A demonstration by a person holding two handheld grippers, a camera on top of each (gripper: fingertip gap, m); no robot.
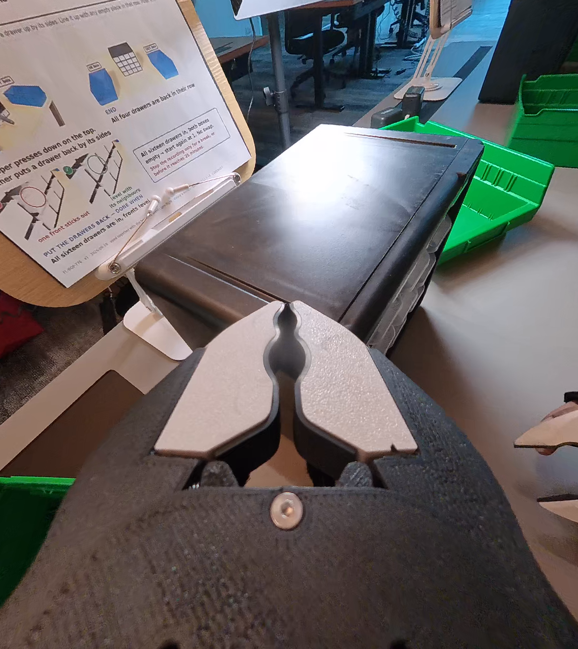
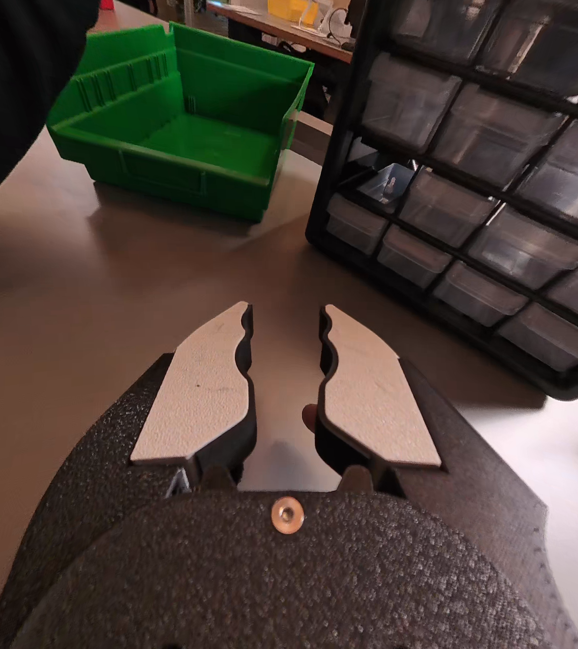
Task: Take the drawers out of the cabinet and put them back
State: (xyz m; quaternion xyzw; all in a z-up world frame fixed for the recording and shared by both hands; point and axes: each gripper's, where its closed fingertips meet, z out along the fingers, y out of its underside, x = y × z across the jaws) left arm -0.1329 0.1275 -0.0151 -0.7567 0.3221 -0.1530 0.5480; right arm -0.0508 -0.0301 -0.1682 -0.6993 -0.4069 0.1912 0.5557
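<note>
The black cabinet (image 1: 315,217) stands on the table, seen from above in the left wrist view. My left gripper (image 1: 286,306) is shut and empty, its tips at the near edge of the cabinet's top. In the right wrist view the cabinet's front (image 2: 473,196) shows a grid of clear drawers (image 2: 417,258); one slot (image 2: 382,182) on the left side of the third row stands empty. My right gripper (image 2: 285,309) is open and empty, low over the table in front of the cabinet. It also shows at the right edge of the left wrist view (image 1: 568,456).
A green bin (image 2: 182,130) sits empty left of the cabinet in the right wrist view. Other green bins (image 1: 491,196) (image 1: 568,105) lie beyond the cabinet, and one (image 1: 3,548) by the near left edge. An instruction sheet on a wooden stand (image 1: 98,140) stands behind.
</note>
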